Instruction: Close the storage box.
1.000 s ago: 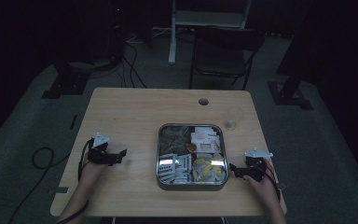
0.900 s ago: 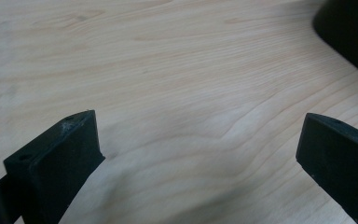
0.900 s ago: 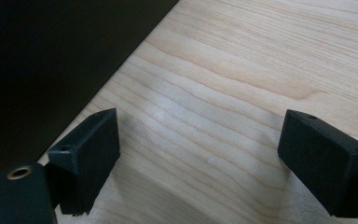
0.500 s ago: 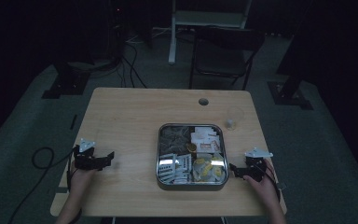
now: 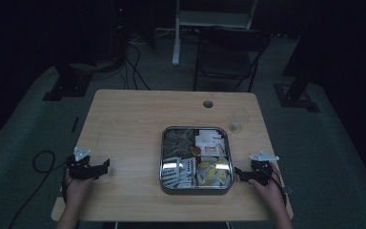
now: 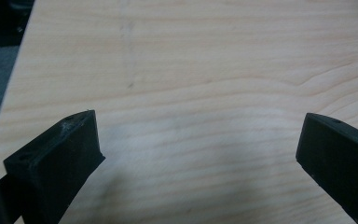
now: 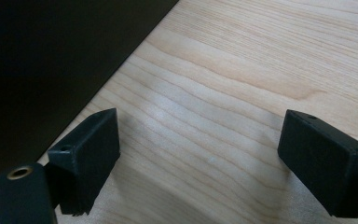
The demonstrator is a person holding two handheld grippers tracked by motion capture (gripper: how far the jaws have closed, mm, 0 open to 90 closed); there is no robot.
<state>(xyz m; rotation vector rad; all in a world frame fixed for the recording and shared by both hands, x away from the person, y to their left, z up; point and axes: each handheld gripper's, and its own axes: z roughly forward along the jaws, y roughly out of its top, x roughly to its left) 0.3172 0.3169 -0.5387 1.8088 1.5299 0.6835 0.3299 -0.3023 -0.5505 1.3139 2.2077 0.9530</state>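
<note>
At the table's (image 5: 138, 119) near-left edge, the left tool (image 5: 100, 168) has drawn back from the tray (image 5: 164, 157), both tools' jaws gaping, empty; the right tool (image 5: 240, 173) waits beside it.

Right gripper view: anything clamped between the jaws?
No: the right gripper has its jaws wide apart, with bare table wood between them.

— Where are the hands?
— Both come in from the near edge. The left tongs (image 5: 106, 165) sit low by the left edge of the tabletop (image 5: 128, 124), jaws spread wide, nothing between them.
— And the other?
— The right tongs (image 5: 238, 172) sit at the right side, jaws also wide apart and empty, pointing inward.
</note>
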